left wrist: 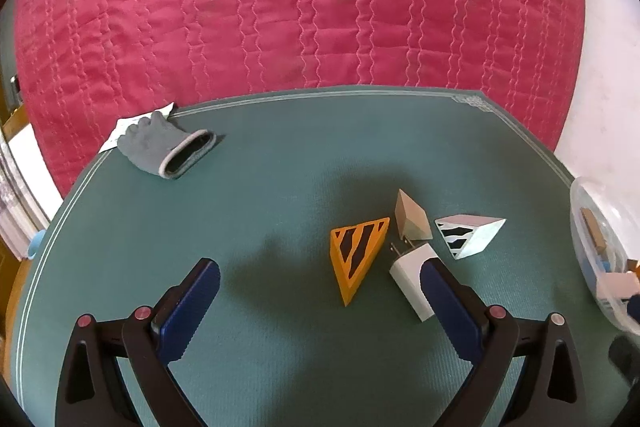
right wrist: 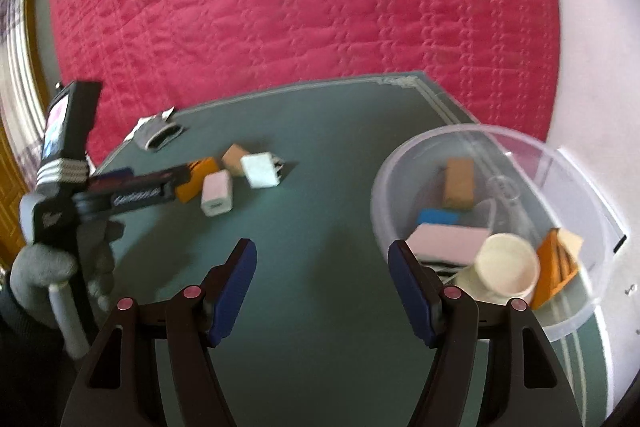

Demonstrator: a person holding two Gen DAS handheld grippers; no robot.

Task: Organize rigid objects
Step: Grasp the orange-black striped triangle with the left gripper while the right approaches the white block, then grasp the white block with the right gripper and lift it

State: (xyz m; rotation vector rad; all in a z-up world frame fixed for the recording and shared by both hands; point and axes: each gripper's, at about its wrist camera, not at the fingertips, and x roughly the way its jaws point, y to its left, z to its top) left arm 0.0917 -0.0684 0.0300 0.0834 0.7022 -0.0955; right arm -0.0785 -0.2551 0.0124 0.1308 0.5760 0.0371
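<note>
On the green mat (left wrist: 260,227) lie an orange wedge with black stripes (left wrist: 356,259), a tan block (left wrist: 410,217), a white wedge with black stripes (left wrist: 468,233) and a white plug charger (left wrist: 412,277). My left gripper (left wrist: 320,301) is open and empty, just short of the orange wedge and the charger. In the right wrist view the same cluster shows: charger (right wrist: 216,193), tan block (right wrist: 234,157), white wedge (right wrist: 260,169). My right gripper (right wrist: 322,287) is open and empty beside a clear plastic tub (right wrist: 576,211) holding several blocks and a cream cup (right wrist: 506,267).
A grey glove (left wrist: 164,147) lies at the mat's far left corner. A pink quilted bedspread (left wrist: 300,7) lies beyond the mat. The left hand tool (right wrist: 72,187), held by a gloved hand, shows at the left of the right wrist view.
</note>
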